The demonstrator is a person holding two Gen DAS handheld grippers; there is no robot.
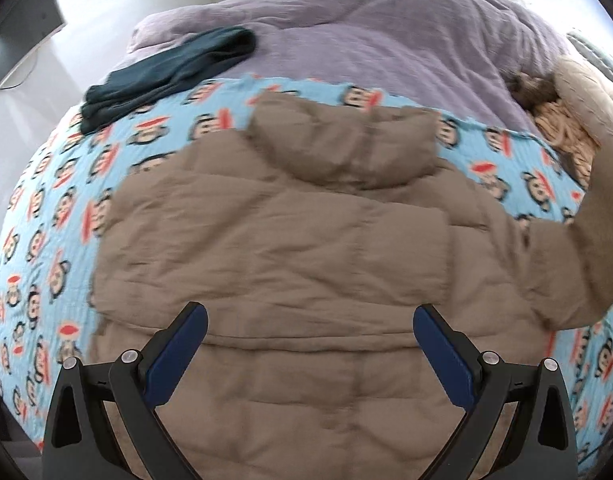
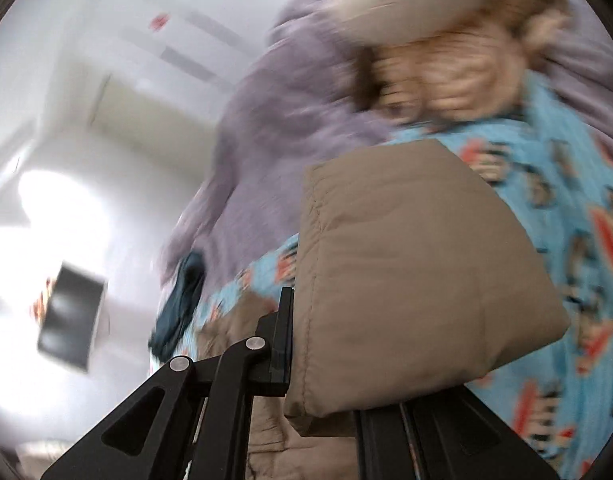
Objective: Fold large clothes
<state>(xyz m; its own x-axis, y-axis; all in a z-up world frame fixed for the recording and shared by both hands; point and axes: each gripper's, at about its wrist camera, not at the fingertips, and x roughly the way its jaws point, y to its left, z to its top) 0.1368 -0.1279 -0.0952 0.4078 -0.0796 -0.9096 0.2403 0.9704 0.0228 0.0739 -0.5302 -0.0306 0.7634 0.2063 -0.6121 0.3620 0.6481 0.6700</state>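
My tan quilted puffer jacket lies back-up, hood flat, on the bed's blue monkey-print blanket. My left tool hangs wide open over its hem, holding nothing. My right tool is clamped onto the puffy sleeve cuff, lifted off the blanket.

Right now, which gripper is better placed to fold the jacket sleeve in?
Right. The right gripper is shut on the sleeve; the left gripper hangs open over the jacket.

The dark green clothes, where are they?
In the left wrist view, the dark green clothes lie upper left on the bed, straddling the purple blanket and monkey sheet, beyond the brown jacket.
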